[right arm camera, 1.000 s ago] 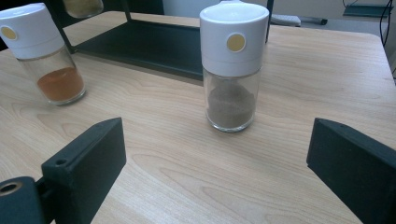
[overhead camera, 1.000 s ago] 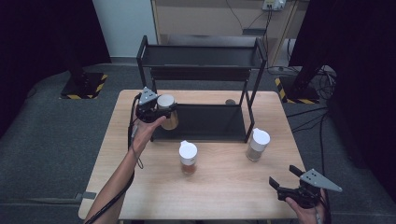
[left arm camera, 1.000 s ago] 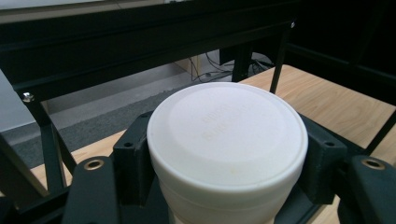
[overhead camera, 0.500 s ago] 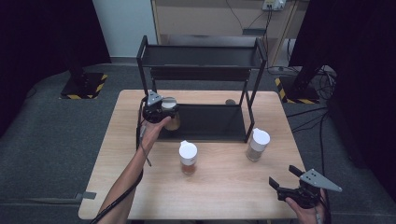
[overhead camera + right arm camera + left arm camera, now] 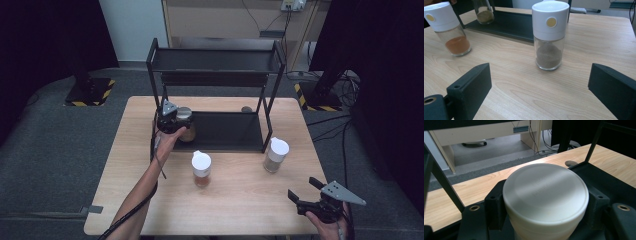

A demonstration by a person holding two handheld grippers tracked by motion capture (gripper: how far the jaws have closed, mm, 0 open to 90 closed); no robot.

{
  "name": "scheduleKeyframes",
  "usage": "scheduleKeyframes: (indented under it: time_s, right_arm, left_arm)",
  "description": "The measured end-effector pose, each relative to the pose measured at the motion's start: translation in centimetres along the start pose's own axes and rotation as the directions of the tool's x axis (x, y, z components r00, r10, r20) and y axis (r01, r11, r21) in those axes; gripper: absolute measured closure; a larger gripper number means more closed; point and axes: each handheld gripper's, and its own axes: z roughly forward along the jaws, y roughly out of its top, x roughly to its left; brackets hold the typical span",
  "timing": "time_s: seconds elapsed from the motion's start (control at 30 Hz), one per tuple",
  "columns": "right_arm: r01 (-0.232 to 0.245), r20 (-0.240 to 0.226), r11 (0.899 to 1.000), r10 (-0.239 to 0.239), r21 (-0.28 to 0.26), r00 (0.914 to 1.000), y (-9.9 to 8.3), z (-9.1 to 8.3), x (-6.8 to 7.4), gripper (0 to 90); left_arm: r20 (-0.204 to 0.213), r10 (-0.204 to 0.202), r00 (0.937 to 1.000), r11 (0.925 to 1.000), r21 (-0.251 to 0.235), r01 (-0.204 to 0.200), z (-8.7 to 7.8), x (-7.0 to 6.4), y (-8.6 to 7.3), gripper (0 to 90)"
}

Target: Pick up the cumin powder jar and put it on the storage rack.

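A black two-tier rack [image 5: 218, 76] stands at the back of the wooden table [image 5: 130, 165]. My left gripper [image 5: 181, 121] is shut on a white-capped spice jar [image 5: 186, 116] at the left end of the rack's lower shelf [image 5: 227, 131]; the white cap [image 5: 545, 195] sits between its jaws. I cannot tell whether the jar touches the shelf. Two more white-capped jars stand on the table: one with orange powder [image 5: 201, 169] [image 5: 449, 27], one with grey-brown powder [image 5: 275, 155] [image 5: 550, 35]. My right gripper [image 5: 303, 189] is open near the front right corner, facing the grey-brown jar from a short distance.
A round cable hole [image 5: 246, 109] lies in the table behind the rack. The rack's upright posts [image 5: 267, 117] frame the lower shelf. Dark floor surrounds the table; cabinets and cables [image 5: 280, 20] stand beyond it.
My left gripper has carried its jar a little to the right and toward the rack's lower shelf. The right gripper and the two table jars have stayed put.
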Motion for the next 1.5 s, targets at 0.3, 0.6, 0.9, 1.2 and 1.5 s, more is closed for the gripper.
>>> scheduleKeyframes:
  time_s: [0.3, 0.6, 0.9, 1.2, 1.5]
  right_arm:
    - [0.000, -0.002, 1.000, 0.000, 0.002, 1.0000, 0.0, 0.0, 0.0, 5.1]
    - [0.002, -0.003, 1.000, -0.002, 0.003, 1.0000, 0.0, 0.0, 0.0, 5.1]
    - [0.002, -0.004, 1.000, -0.002, 0.002, 1.0000, 0.0, 0.0, 0.0, 5.1]
    - [0.003, -0.005, 1.000, -0.003, 0.002, 1.0000, 0.0, 0.0, 0.0, 5.1]
    - [0.004, -0.007, 1.000, -0.004, 0.002, 1.0000, 0.1, 0.0, 0.0, 5.2]
  left_arm:
    - [-0.002, -0.003, 1.0000, 1.0000, -0.003, 0.003, 0.3, -0.1, -0.2, 32.2]
    - [-0.001, 0.010, 0.9999, 0.9998, -0.015, -0.011, 0.6, -0.4, -0.6, 32.2]
    - [-0.014, 0.025, 0.9996, 0.9997, 0.000, -0.025, 0.6, -0.6, -0.2, 27.8]
    - [0.012, 0.000, 0.9999, 1.0000, -0.009, 0.000, 0.2, -0.2, 0.7, 12.5]
    - [0.018, 0.025, 0.9995, 0.9996, -0.014, -0.025, -1.0, 0.1, 2.6, 3.0]
